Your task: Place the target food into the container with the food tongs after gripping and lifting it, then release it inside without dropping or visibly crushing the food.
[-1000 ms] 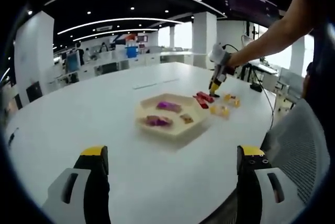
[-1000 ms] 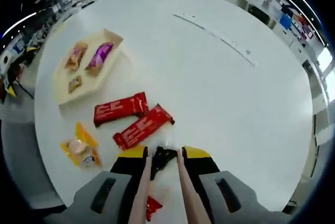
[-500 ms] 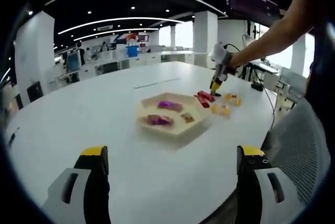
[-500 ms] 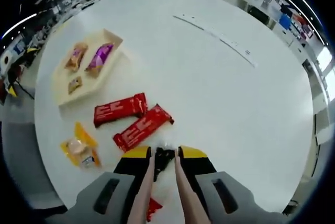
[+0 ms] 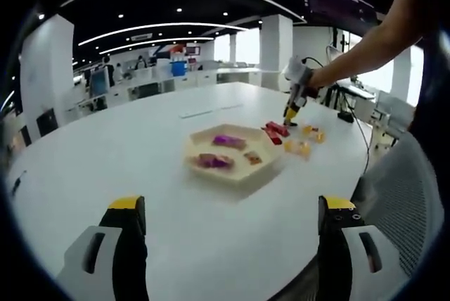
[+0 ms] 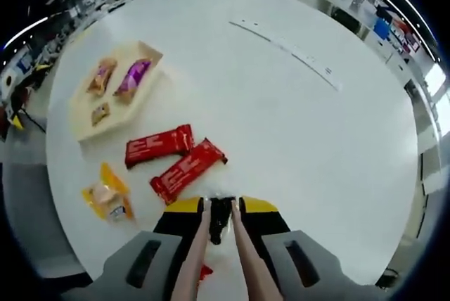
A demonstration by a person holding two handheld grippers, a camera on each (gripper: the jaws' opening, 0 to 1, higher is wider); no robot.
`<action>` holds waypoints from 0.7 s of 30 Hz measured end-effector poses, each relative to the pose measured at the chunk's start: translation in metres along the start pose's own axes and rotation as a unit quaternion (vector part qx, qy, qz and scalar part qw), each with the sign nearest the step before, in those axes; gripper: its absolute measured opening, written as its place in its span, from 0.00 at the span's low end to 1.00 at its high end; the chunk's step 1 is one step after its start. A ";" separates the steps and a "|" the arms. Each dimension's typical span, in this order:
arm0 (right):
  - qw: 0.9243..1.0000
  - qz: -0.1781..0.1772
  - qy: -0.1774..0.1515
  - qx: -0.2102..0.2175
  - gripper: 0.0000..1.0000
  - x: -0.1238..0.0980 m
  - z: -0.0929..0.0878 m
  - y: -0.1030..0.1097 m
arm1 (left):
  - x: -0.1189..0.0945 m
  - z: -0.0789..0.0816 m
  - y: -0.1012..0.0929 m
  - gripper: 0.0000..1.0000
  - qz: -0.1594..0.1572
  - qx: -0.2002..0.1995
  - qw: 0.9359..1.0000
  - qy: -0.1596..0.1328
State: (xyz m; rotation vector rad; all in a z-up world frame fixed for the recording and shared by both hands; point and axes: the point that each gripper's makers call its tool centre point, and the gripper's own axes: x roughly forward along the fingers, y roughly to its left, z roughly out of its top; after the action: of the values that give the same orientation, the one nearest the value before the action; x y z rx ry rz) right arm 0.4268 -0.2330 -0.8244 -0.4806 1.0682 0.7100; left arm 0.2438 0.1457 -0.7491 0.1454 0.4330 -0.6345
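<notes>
In the right gripper view my right gripper is shut on beige food tongs, whose tips pinch a small dark packet in clear wrap just above the white table. Beside it lie two red bars and yellow packets. The beige hexagonal tray sits at upper left holding a purple packet and orange ones. In the left gripper view my left gripper stands wide open near the table edge, far from the tray. The right gripper hangs beyond that tray.
A round white table with much bare surface to the right of the snacks. A red scrap lies under my right gripper. A grey mesh chair stands at the table's near right. Desks and screens fill the room behind.
The tongs have drawn closer together on the dark packet, and the right gripper has risen slightly with it. My left gripper has stayed still and open.
</notes>
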 end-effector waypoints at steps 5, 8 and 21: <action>1.000 0.001 -0.002 -0.007 0.19 -0.007 0.005 -0.001 | 0.000 0.000 0.000 0.99 0.000 0.001 1.000 -0.001; 1.000 -0.001 0.000 -0.011 0.19 -0.010 0.005 -0.003 | 0.000 0.000 0.001 0.99 0.001 0.000 1.000 0.000; 1.000 -0.002 -0.003 -0.025 0.19 -0.022 0.013 -0.006 | -0.001 0.008 -0.012 1.00 -0.042 -0.031 0.998 -0.026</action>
State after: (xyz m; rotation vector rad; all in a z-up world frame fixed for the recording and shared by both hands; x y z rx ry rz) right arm 0.4326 -0.2343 -0.7984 -0.5235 1.0463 0.7362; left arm 0.2391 0.1344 -0.7411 0.0516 0.4092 -0.7051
